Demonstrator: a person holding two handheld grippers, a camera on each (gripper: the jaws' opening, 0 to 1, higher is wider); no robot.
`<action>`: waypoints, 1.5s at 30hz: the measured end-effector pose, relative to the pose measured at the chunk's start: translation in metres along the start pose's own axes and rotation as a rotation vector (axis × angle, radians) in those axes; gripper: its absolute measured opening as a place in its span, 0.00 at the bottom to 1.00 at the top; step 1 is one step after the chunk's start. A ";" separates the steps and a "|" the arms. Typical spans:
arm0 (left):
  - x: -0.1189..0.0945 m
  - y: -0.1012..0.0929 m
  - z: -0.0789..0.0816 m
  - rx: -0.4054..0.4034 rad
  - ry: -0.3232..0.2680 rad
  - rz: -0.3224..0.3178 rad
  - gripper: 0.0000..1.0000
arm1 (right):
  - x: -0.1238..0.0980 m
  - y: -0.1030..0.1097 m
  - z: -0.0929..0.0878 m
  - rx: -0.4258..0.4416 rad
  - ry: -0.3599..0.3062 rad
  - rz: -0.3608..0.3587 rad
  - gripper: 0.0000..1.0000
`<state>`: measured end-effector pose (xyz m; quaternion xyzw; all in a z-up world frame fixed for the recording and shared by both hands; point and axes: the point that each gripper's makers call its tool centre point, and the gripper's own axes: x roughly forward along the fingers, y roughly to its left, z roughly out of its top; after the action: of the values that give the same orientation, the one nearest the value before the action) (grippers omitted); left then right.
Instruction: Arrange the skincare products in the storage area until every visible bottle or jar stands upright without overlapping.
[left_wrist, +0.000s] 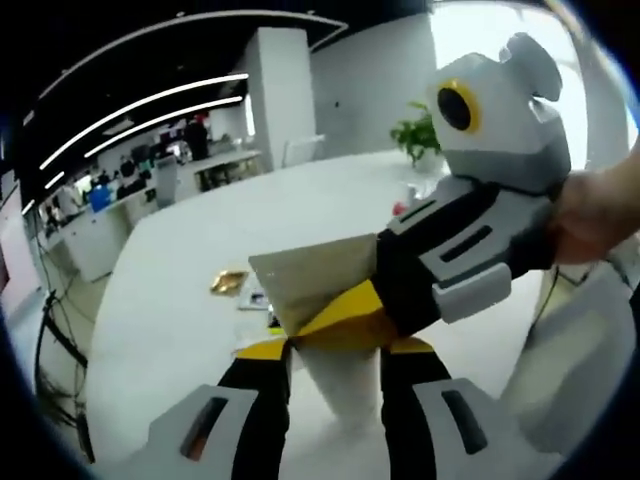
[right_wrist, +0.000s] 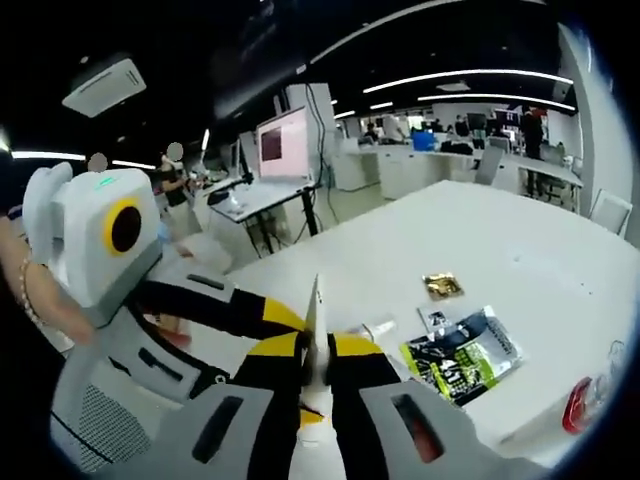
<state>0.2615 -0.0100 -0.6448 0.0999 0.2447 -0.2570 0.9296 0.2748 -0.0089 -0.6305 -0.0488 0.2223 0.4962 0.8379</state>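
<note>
holding a flat beige pouch (left_wrist: 315, 280) aloft, left gripper (left_wrist: 335, 350) and right gripper (right_wrist: 315, 365) both clamped on its edges; next, lower it upright onto the white table (right_wrist: 520, 250).

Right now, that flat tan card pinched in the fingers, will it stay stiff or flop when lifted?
Probably fairly stiff: the tan card shows a flat face and straight edges while the right gripper pinches it. Likely light, since it looks very thin edge-on in the right gripper view. Being so thin, it may bend if pushed.
</note>
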 end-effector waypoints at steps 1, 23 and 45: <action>-0.001 -0.002 0.001 0.000 -0.001 -0.012 0.38 | -0.001 -0.001 0.000 0.000 0.000 0.000 0.09; -0.042 -0.024 0.033 0.220 0.015 -0.419 0.40 | -0.034 0.030 -0.019 -0.216 0.021 0.297 0.10; -0.018 -0.058 0.026 0.713 0.236 -0.609 0.25 | -0.025 0.019 -0.077 -0.164 0.129 0.272 0.20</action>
<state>0.2279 -0.0592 -0.6163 0.3648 0.2632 -0.5721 0.6858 0.2236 -0.0426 -0.6862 -0.1181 0.2389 0.6174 0.7401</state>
